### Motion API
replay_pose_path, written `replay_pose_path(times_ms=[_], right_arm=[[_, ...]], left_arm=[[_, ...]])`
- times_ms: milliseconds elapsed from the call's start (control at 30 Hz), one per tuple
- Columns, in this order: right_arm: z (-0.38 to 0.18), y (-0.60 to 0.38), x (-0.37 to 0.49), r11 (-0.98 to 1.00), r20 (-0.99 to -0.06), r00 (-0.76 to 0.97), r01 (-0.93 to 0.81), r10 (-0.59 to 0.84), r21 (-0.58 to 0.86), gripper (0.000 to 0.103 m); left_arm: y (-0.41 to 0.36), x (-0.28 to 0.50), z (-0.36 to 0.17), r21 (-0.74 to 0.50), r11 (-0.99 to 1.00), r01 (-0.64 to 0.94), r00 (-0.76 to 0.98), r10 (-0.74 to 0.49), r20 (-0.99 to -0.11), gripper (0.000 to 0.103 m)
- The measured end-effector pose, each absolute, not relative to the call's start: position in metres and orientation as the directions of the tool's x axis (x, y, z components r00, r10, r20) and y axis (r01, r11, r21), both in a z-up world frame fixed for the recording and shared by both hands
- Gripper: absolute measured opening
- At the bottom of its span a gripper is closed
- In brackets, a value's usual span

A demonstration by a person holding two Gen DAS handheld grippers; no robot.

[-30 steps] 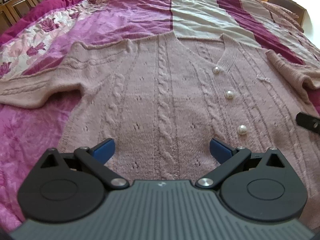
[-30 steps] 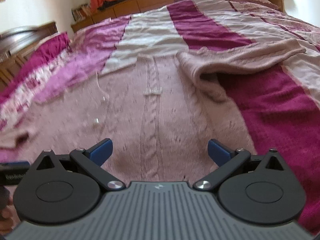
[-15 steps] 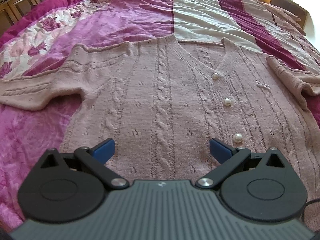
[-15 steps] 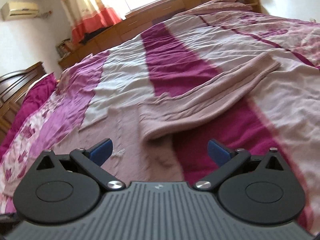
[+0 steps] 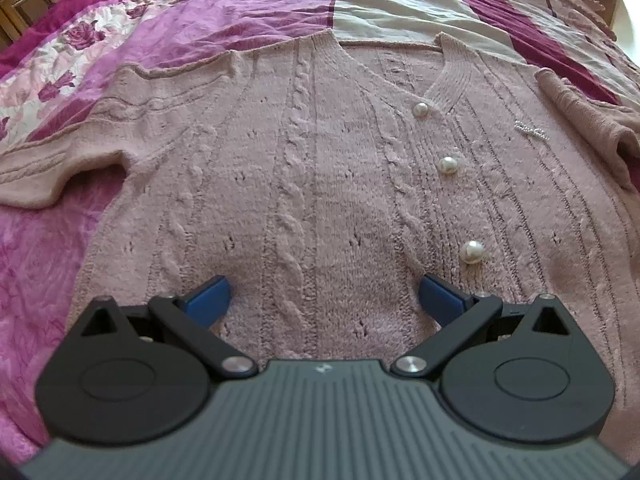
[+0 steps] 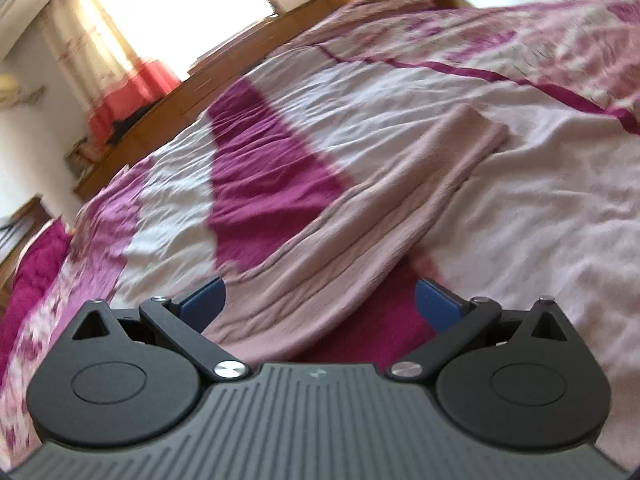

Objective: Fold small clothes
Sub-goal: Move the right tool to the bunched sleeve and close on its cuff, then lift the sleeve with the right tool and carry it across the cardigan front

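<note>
A dusty-pink cable-knit cardigan [image 5: 320, 168] with three pearl buttons [image 5: 447, 165] lies flat, front up, on the bed. Its one sleeve [image 5: 44, 172] stretches off to the left and the other sleeve [image 5: 588, 136] lies at the right edge. My left gripper [image 5: 326, 300] hovers open over the cardigan's lower hem, nothing between its blue pads. In the right wrist view the right-hand sleeve [image 6: 384, 216] runs diagonally up to its cuff [image 6: 476, 128]. My right gripper [image 6: 318, 300] is open just above the sleeve's near end, holding nothing.
The bed is covered by a striped spread in magenta, pink and cream [image 5: 380, 4], with a rose print [image 5: 72, 60] at the left. A wooden bed frame [image 6: 248, 52] and a curtained window [image 6: 120, 32] stand beyond the far edge.
The right gripper has swung right, from over the cardigan's body to the outstretched sleeve, and tilted. The left gripper has dropped back slightly toward the hem. Both stayed open.
</note>
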State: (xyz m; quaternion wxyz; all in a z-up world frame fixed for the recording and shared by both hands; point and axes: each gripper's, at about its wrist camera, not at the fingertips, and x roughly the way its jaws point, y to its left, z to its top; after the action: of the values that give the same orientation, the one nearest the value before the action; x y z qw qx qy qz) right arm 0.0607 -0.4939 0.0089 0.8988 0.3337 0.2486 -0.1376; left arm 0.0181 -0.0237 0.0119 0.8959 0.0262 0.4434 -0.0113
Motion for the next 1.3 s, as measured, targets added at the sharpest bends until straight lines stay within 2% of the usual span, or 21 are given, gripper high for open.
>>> replay_pose_path(times_ms=[300,367,467,567,600,633,667,700,733,1300], right_arm=[[-0.014,-0.527,0.095,0.687,-0.485,0.868,0.418,-0.108,0.594,0.103],[-0.014,-0.53,0.101,0.673,-0.475,0.872,0.423,-0.121,0.606,0.1],[-0.015,-0.533,0.111,0.66,-0.474,0.869,0.438,-0.139,0.61,0.089],[-0.017,-0.536,0.121,0.655,-0.487,0.861,0.454,-0.147,0.604,0.073],[-0.017,-0.536,0.123,0.654,-0.493,0.857,0.459,-0.149,0.601,0.064],[-0.017,-0.536,0.124,0.654,-0.499,0.854,0.463,-0.148,0.598,0.048],[-0.017,-0.536,0.124,0.651,-0.507,0.85,0.467,-0.143,0.598,0.039],[-0.017,-0.538,0.124,0.644,-0.511,0.849,0.468,-0.137,0.605,0.025],[-0.017,-0.539,0.12,0.635,-0.504,0.853,0.465,-0.135,0.616,0.016],[0.067,-0.56,0.053,0.674,-0.326,0.909,0.411,-0.258,0.614,0.013]], left_arm=[[-0.027,0.018,0.009,0.061,0.997,0.047,0.61,0.02,-0.792,0.103],[-0.028,0.018,0.008,0.065,0.997,0.046,0.61,0.023,-0.792,0.103],[-0.029,0.017,0.008,0.07,0.996,0.045,0.613,0.028,-0.789,0.103],[-0.03,0.017,0.007,0.075,0.996,0.045,0.617,0.032,-0.786,0.103],[-0.03,0.017,0.007,0.075,0.996,0.045,0.617,0.032,-0.786,0.103],[-0.03,0.017,0.007,0.074,0.996,0.045,0.617,0.031,-0.786,0.103],[-0.03,0.017,0.007,0.073,0.996,0.045,0.616,0.03,-0.787,0.103],[-0.03,0.017,0.007,0.072,0.996,0.046,0.616,0.028,-0.787,0.103],[-0.029,0.017,0.007,0.071,0.996,0.047,0.616,0.027,-0.787,0.103],[-0.028,0.016,0.007,0.063,0.997,0.05,0.626,0.018,-0.78,0.103]])
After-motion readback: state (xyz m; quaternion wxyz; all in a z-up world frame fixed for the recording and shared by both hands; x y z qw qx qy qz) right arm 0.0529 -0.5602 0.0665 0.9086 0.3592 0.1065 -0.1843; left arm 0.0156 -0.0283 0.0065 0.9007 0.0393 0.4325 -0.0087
